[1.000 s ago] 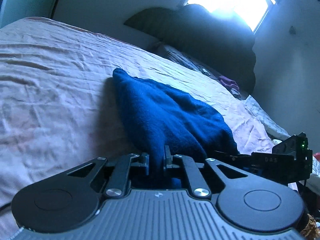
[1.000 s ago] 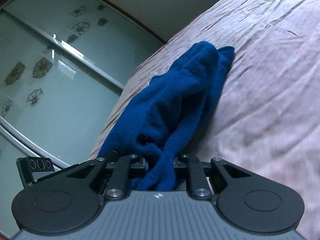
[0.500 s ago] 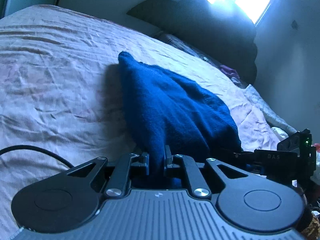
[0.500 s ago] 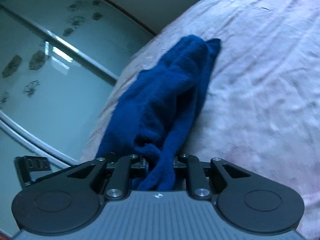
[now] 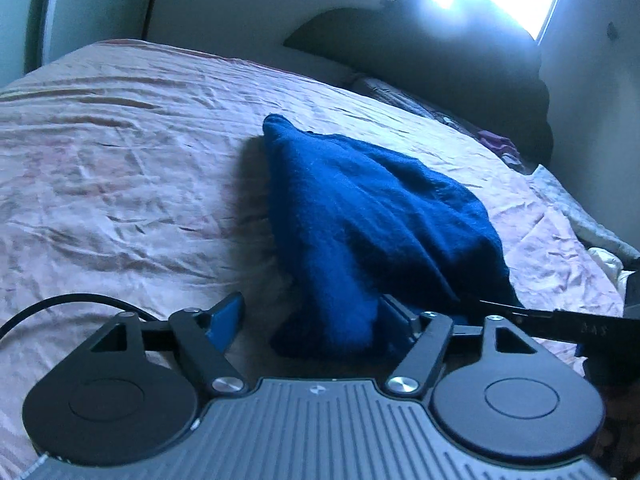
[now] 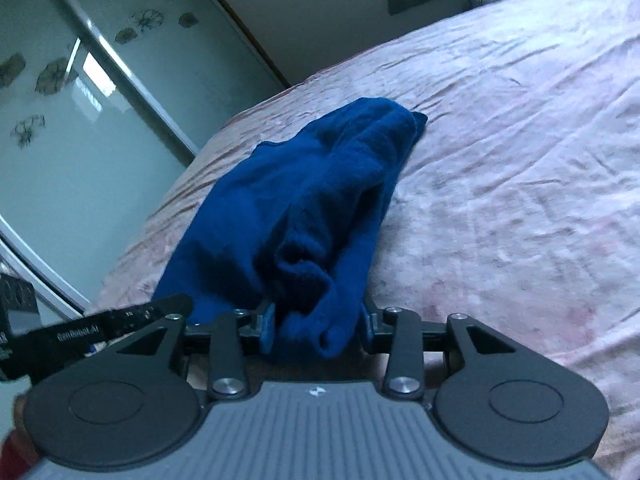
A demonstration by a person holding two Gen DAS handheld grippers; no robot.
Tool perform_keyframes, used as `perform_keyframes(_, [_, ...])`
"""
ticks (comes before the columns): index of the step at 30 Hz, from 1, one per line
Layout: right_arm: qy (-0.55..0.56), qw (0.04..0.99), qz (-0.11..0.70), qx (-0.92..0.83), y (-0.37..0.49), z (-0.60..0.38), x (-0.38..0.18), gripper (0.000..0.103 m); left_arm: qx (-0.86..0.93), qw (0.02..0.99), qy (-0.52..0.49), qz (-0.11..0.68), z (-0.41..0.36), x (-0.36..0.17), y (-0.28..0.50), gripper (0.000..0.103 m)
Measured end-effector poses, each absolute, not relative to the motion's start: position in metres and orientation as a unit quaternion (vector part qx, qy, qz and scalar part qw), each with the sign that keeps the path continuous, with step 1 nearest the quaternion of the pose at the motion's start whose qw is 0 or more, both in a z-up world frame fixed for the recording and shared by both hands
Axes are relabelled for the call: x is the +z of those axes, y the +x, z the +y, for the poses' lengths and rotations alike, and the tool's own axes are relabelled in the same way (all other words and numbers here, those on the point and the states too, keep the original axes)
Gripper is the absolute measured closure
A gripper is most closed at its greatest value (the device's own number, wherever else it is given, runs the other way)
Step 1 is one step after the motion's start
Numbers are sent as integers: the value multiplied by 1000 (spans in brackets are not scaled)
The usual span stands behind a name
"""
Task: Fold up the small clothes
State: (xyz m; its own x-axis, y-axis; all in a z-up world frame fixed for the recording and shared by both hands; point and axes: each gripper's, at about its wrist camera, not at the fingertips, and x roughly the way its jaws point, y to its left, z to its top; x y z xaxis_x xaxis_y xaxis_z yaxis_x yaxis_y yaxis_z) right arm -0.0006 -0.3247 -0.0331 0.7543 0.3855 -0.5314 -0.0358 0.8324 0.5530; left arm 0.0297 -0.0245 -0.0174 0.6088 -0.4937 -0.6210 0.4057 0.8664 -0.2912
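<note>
Your left gripper point(image 5: 312, 316) stands spread wide, holding nothing; your right gripper point(image 6: 318, 326) is parted too, the cloth's near end lying loose between its fingers; the bunched dark-blue fleece garment point(image 5: 360, 216) lies on the wrinkled pink bedsheet point(image 5: 120, 168); this looks like the release after a fold; next, draw both grippers clear without dragging cloth, then regrip for another fold.

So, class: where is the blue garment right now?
The blue garment lies bunched on the pink bedsheet, its near end between the open fingers of both grippers, mirrored wardrobe beyond.
</note>
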Motion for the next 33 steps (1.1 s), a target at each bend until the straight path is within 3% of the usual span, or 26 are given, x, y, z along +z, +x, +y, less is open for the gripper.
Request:
perform_keyframes(17, [206,933,290,48,-14,-318,-15,64,-218,911,-20,349,-25,-11,15,18])
perform_keyframes(24, [223,938,261,43,4,-335,3,64,-202,936,15,287,-34,17,16,6])
perform_keyframes(27, [214,944,250,33,23,-340,14,64,-210,937,24,278,-48,27,23,6])
perform_keyframes(30, [208,946,245,30,47,-348,20,46,-222,937,25,269,-61,33,28,4])
perform_keyframes(33, [202,945,257,29,81,-360,22,46,-229,935,37,270,-79,33,34,4])
